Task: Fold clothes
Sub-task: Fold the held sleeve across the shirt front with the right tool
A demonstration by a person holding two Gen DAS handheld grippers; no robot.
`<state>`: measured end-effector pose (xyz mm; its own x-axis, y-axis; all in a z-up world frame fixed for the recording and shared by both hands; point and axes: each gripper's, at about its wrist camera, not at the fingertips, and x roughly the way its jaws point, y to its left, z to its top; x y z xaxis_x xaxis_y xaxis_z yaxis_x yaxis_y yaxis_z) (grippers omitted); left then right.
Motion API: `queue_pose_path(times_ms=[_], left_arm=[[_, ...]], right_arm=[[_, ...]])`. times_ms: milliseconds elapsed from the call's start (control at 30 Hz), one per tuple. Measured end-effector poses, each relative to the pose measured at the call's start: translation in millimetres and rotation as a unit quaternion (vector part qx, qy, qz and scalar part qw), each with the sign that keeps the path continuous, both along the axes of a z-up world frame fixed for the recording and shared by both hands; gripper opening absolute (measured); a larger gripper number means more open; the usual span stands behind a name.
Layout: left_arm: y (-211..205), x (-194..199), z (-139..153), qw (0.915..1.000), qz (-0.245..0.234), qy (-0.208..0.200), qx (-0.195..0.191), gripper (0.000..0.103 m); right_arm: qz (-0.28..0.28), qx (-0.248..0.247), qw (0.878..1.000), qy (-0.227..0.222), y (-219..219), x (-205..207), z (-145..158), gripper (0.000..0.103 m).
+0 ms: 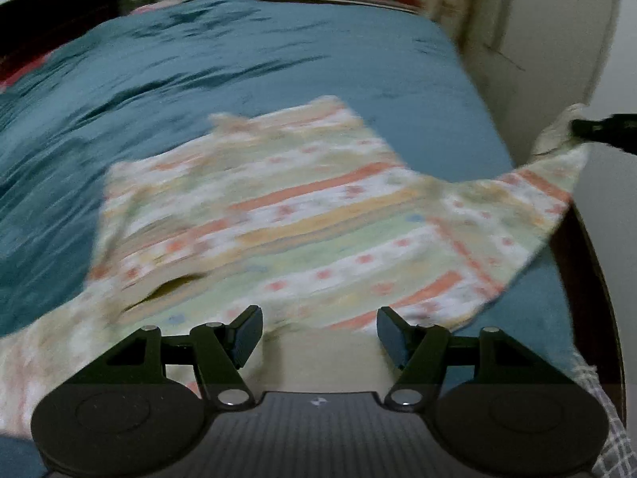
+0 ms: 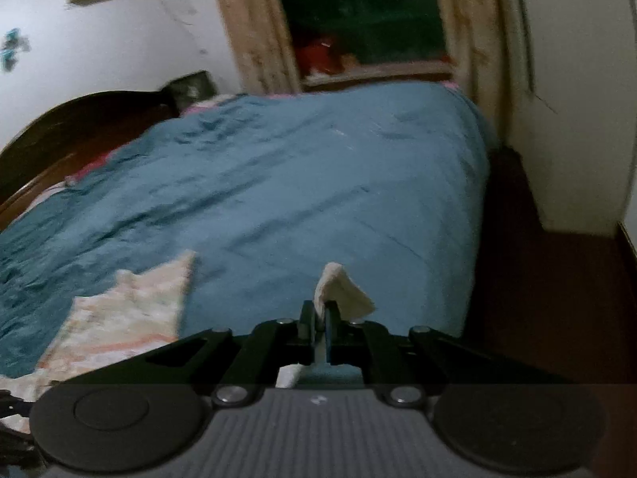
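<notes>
Fingers (image 2: pixel 305 320) of the right gripper (image 2: pixel 319 318) were clamped together on a pale corner of a striped garment (image 1: pixel 294 219), a tuft of the cloth poking up past the tips in the right wrist view. From the left wrist camera, that same gripper appeared at the far right edge, holding the corner raised off the bed (image 1: pixel 247 59) so the fabric stretched up from the rest of the piece. The left gripper (image 1: pixel 319 332) hovered with its jaws spread wide, nothing between them, just above the near edge of the garment. The garment, patterned in orange, yellow, green and white bands, lay mostly spread over the teal bedspread near the foot of the bed, its near edge hanging toward the camera. A dark wooden headboard (image 2: pixel 75 119) curved behind the bed at left, and a curtained window (image 2: pixel 358 20) stood beyond the far side. Both views were blurred.
</notes>
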<state>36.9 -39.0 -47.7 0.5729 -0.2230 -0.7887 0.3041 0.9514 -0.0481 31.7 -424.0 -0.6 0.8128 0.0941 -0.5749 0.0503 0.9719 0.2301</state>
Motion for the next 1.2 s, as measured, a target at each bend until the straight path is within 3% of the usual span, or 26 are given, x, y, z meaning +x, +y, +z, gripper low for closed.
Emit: queue_pose_path(times_ms=[167, 300, 500, 700, 833, 1067, 1200], left_arm=[[52, -10, 4, 0.9967, 0.08, -0.01, -0.007, 0.067], [85, -20, 3, 0.9911, 0.131, -0.01, -0.019, 0.067], [116, -34, 1, 0.9854, 0.169, -0.009, -0.023, 0.067], [126, -37, -3, 0.9823, 0.184, -0.004, -0.033, 0.067], [118, -42, -2, 0.9862, 0.159, 0.002, -0.046, 0.067], [95, -61, -1, 0.9915, 0.101, 0.028, -0.078, 0.069], [84, -71, -7, 0.9904, 0.084, 0.052, -0.097, 0.07]], right_arm=[[0.082, 0.002, 0.996, -0.029, 59, 13, 33, 0.004], [0.158, 0.001, 0.987, -0.036, 120, 24, 43, 0.004], [0.263, -0.015, 0.965, -0.014, 211, 39, 25, 0.004], [0.321, -0.023, 0.946, 0.027, 271, 36, -7, 0.004], [0.349, -0.016, 0.935, 0.059, 283, 36, -24, 0.02], [0.373, -0.03, 0.925, 0.066, 253, 13, -10, 0.027], [0.386, -0.033, 0.918, 0.088, 231, -5, -11, 0.038]])
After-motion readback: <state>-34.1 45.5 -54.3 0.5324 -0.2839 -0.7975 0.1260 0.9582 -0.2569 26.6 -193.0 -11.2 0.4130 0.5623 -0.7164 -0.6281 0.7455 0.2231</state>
